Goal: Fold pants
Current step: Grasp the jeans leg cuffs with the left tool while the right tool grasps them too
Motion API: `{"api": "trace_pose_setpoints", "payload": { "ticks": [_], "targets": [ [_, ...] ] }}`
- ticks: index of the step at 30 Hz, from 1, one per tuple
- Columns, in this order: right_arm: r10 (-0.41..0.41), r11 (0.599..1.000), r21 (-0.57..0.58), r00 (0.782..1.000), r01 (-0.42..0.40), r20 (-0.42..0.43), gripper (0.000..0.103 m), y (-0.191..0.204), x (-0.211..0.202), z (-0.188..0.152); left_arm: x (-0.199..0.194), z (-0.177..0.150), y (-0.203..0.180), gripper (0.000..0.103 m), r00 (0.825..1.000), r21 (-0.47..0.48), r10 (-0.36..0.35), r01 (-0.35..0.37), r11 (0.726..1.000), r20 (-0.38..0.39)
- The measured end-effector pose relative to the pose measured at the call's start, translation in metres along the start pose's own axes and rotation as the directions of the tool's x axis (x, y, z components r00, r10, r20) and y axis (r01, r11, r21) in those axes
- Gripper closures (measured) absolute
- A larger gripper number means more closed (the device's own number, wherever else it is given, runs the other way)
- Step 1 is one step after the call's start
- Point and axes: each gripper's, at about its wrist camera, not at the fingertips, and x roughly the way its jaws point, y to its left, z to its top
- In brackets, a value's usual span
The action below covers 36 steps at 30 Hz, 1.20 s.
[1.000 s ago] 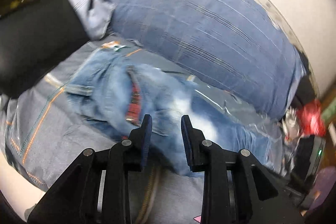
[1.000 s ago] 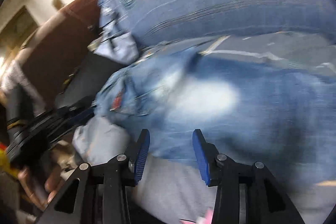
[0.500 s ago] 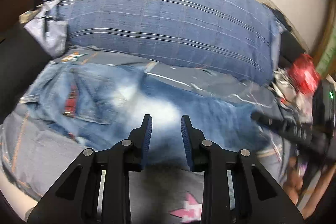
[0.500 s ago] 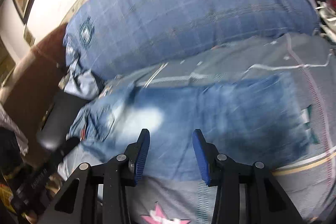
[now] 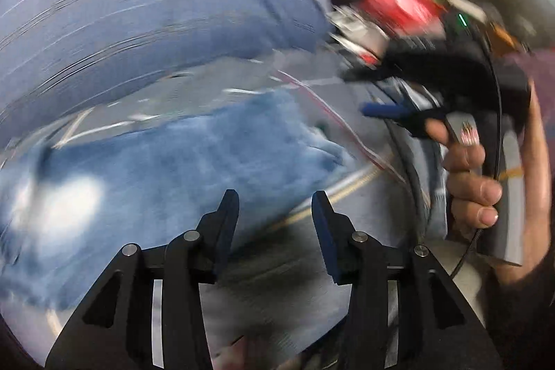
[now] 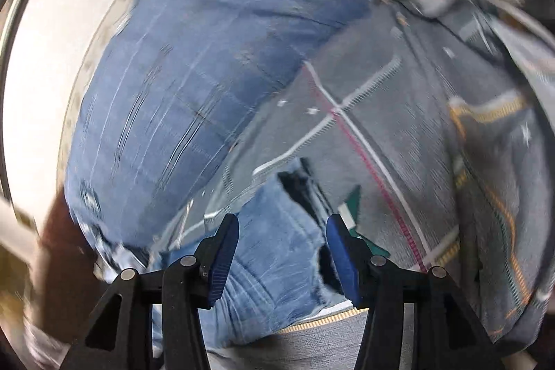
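Both views have swung from the waistband to the hem end of the pants. Left hand-held gripper and right hand-held gripper are opening, empty; the pants lie flat on the bed at lower centre, seemingly awaiting a hem grasp.

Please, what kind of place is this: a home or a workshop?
Probably a home bedroom: blue jeans lie on a grey patterned bedspread, beside a large blue checked pillow against a white wall.
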Motion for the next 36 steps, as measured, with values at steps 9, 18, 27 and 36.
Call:
{"api": "trace_pose_setpoints", "payload": {
  "ticks": [9, 18, 27, 36],
  "targets": [
    [-0.015, 0.998, 0.054, 1.0, 0.015, 0.003, 0.052, -0.014, -0.002, 0.002, 0.078, 0.018, -0.039, 0.06, 0.996, 0.125, -0.046, 0.056, 0.991, -0.083],
    [0.004, 0.983, 0.183, 1.0, -0.006, 0.012, 0.052, -0.049, -0.005, 0.01, 0.134, 0.026, -0.06, 0.06, 0.988, 0.253, 0.112, -0.082, 0.964, -0.105],
    [0.067, 0.971, 0.232, 0.998, -0.06, -0.022, 0.052, -0.056, 0.003, 0.01, 0.121, 0.044, -0.031, 0.085, 0.992, 0.107, -0.004, 0.018, 0.994, -0.129],
    [0.134, 0.978, 0.186, 0.974, -0.099, -0.185, 0.052, -0.037, 0.054, 0.026, 0.073, 0.048, 0.008, 0.09, 0.993, -0.179, -0.11, 0.103, 0.978, -0.033]
  ]
}}
